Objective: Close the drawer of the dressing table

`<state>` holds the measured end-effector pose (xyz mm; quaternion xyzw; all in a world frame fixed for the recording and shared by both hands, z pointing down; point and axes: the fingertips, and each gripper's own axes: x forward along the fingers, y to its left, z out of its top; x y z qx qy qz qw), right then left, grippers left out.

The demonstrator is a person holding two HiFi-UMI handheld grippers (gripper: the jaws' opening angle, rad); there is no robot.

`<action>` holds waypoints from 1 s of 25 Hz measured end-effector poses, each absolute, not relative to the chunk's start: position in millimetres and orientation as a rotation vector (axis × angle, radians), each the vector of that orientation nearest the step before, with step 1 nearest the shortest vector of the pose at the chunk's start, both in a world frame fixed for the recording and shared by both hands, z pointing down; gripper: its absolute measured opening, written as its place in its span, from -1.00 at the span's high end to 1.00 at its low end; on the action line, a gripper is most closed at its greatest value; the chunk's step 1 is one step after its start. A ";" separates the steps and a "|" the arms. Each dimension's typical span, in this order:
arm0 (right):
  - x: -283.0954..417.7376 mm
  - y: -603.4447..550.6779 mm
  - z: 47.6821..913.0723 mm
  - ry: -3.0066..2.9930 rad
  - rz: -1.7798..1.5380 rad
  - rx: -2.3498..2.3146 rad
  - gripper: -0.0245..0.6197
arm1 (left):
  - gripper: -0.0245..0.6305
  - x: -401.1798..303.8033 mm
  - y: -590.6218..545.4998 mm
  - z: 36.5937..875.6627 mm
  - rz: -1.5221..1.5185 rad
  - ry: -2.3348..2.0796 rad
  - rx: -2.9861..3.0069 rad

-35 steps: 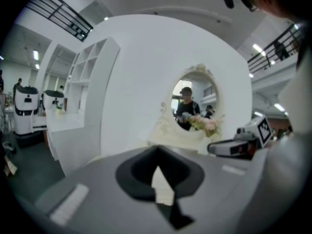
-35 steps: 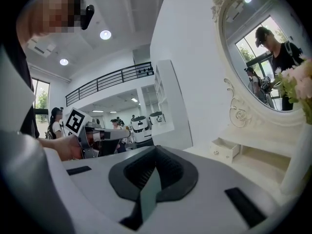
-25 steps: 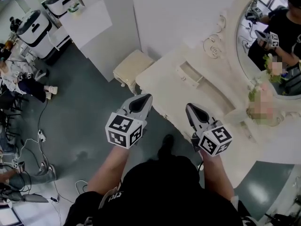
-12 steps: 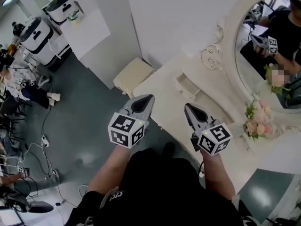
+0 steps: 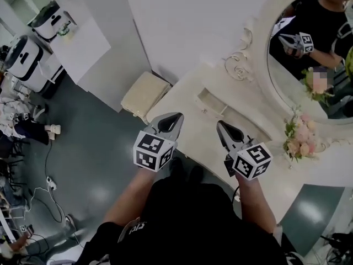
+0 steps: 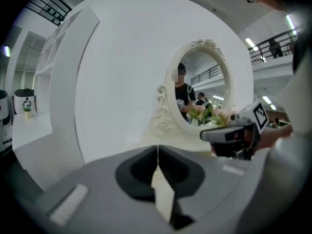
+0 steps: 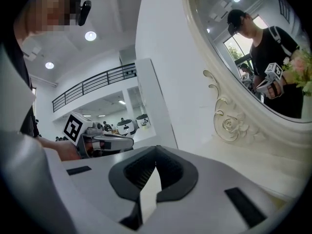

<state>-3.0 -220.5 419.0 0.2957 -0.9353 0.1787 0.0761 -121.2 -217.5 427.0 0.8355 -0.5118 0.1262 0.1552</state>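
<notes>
Ahead, drawer (image 5: 211, 101) beyond both closed fingers (image 5: 171, 123), untouched.

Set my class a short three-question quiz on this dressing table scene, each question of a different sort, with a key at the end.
1. True or false: the left gripper and the right gripper are both shut and empty.
2. Fill the gap: the drawer on top of the dressing table is ____ (open or shut).
3. Choose one. The flowers stand: A on the dressing table; B in the drawer; C between a gripper's jaws.
Key: 1 true; 2 open; 3 A.
</notes>
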 end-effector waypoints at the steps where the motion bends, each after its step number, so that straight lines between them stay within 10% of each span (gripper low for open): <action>1: -2.6 -223.7 419.6 -2.794 0.539 0.905 0.94 | 0.89 -119.7 -222.0 431.8 0.375 -1.444 2.398; 25: 37.1 -240.6 461.3 -2.646 0.678 1.100 0.94 | 0.47 -58.3 -290.7 552.5 0.559 -1.123 2.328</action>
